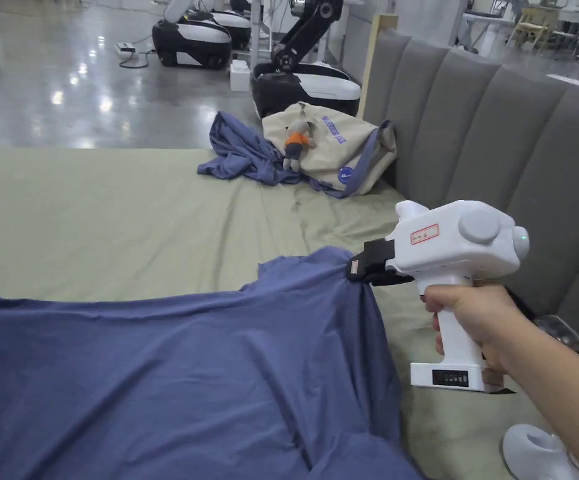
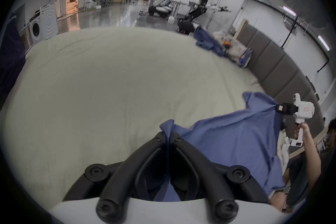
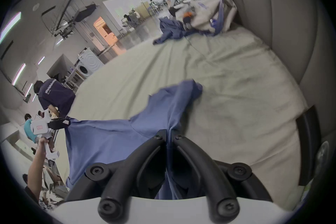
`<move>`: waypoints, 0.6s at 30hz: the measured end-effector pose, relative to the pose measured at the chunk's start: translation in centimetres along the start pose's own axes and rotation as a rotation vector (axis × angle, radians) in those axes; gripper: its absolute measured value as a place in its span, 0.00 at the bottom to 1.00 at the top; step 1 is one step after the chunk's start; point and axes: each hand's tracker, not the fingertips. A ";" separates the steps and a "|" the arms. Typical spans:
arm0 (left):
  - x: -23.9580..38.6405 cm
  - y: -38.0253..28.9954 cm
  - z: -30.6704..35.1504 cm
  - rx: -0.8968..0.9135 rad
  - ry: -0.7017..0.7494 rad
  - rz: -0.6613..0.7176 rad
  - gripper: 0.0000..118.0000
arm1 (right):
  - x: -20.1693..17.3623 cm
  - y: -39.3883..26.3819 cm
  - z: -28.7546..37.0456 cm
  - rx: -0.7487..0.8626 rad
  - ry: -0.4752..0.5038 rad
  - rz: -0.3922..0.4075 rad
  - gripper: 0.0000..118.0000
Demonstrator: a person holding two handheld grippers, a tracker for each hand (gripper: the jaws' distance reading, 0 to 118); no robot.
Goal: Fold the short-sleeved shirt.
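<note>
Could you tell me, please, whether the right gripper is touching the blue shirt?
Touching. In the right gripper view, the right gripper has both jaws closed on a bunched fold of the blue shirt; the head view shows its black tip pinching the cloth's edge.

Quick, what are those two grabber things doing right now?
Left gripper: closed on the shirt.
Right gripper: closed on the shirt too.

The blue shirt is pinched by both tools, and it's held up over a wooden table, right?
Not a table. The blue shirt is held over a bed with a pale green sheet, as the head view shows. Both tools do pinch it: the right tool and the left tool, jaws shut on cloth in each gripper view.
</note>
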 end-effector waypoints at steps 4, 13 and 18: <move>1.1 1.8 5.1 0.111 -0.118 0.036 0.04 | -2.8 1.5 5.3 0.086 0.085 -0.003 0.05; 7.2 9.6 20.8 0.357 -0.231 -0.056 0.04 | -12.2 8.9 22.0 0.331 0.194 0.110 0.05; 11.6 15.7 30.8 0.492 -0.158 -0.158 0.04 | -18.6 15.6 32.4 0.487 0.111 0.257 0.05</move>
